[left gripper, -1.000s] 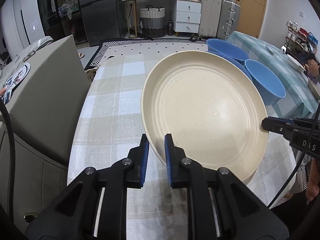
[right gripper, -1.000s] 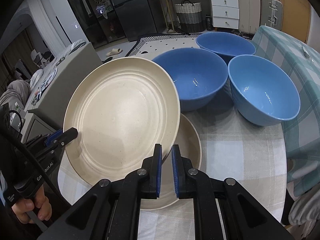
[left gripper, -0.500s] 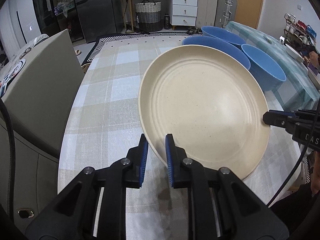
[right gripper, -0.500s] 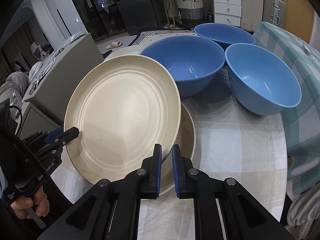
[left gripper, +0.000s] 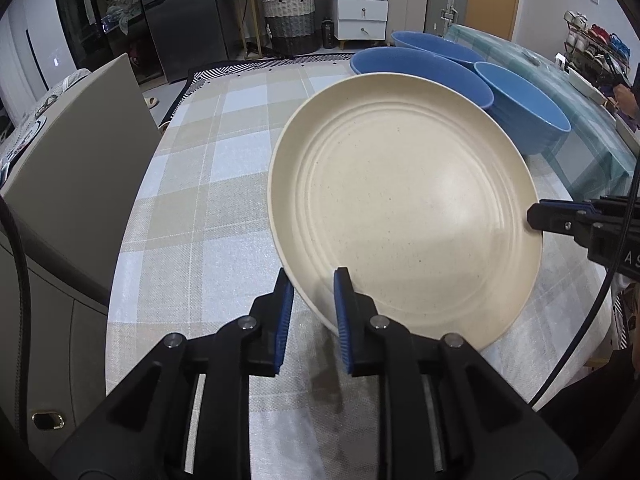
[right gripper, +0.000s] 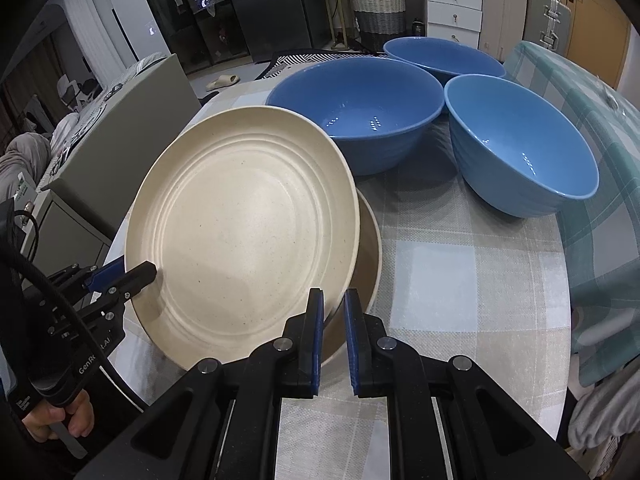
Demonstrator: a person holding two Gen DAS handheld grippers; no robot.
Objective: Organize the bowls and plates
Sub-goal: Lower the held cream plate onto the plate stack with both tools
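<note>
A cream plate (left gripper: 404, 208) is held by both grippers, low over a second cream plate (right gripper: 370, 252) that lies on the table. My left gripper (left gripper: 312, 284) is shut on the near rim of the top plate; it also shows in the right wrist view (right gripper: 140, 274). My right gripper (right gripper: 333, 300) is shut on the opposite rim; it also shows in the left wrist view (left gripper: 540, 216). Three blue bowls stand beyond: a wide one (right gripper: 356, 100), one behind it (right gripper: 440, 56) and one to the right (right gripper: 520, 140).
The table has a checked cloth (left gripper: 208, 184). A grey cabinet (left gripper: 68, 168) stands along its left side. A teal checked cloth (right gripper: 592, 160) covers a surface to the right of the bowls. Drawers and a basket (left gripper: 288, 16) stand far behind.
The held plate has come down and levelled out toward the plate on the table. Both grippers kept their hold on its rim.
</note>
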